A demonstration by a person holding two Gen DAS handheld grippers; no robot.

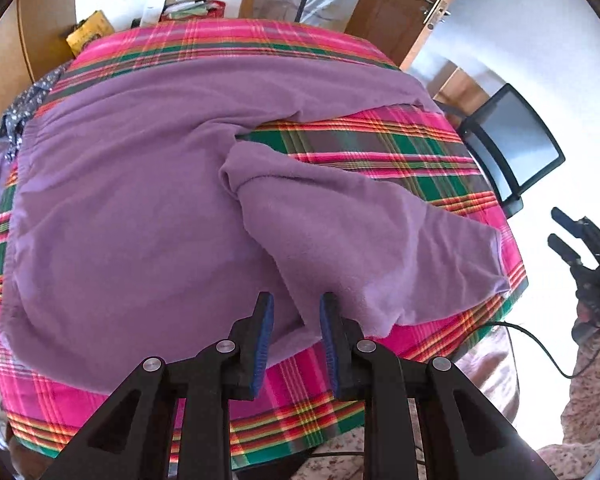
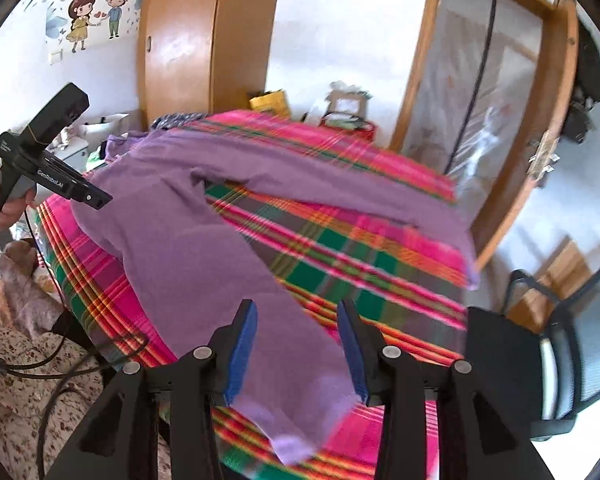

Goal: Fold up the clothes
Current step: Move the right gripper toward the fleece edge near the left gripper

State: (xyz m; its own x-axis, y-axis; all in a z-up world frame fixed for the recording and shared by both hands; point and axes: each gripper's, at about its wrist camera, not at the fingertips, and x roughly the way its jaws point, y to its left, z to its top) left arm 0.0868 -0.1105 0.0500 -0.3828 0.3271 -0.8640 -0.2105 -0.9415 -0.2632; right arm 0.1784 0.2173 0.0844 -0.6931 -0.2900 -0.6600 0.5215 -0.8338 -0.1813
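Lying spread over a bench (image 1: pixel 380 144) draped in a pink, green and orange plaid cloth (image 1: pixel 324 408), a purple fleece garment (image 1: pixel 120 208) covers most of the surface, its body toward the left of the left wrist view and two long parts reaching out to the right. One part runs along the far side (image 1: pixel 260 80); the nearer one (image 1: pixel 360 240) angles toward the bench's near right edge, with a wedge of plaid showing between them. The left tongs (image 1: pixel 296 304) stand slightly apart above the near hem of the garment, blue pads facing each other with a ridge of purple fabric seen in the gap; the pads do not press on it. The right tongs (image 2: pixel 296 312) stand wider apart, hovering over the end of the nearer long part (image 2: pixel 284 400), which lies flat on the plaid and reaches the bench's near edge; nothing is clamped between them. From the right wrist view the left tool shows at the left, held in a hand (image 2: pixel 8 208) with a floral sleeve (image 2: pixel 12 360) below. A black mesh chair (image 2: pixel 572 352) stands just beside the bench on the right, and a wooden wardrobe (image 2: pixel 196 40) rises behind.
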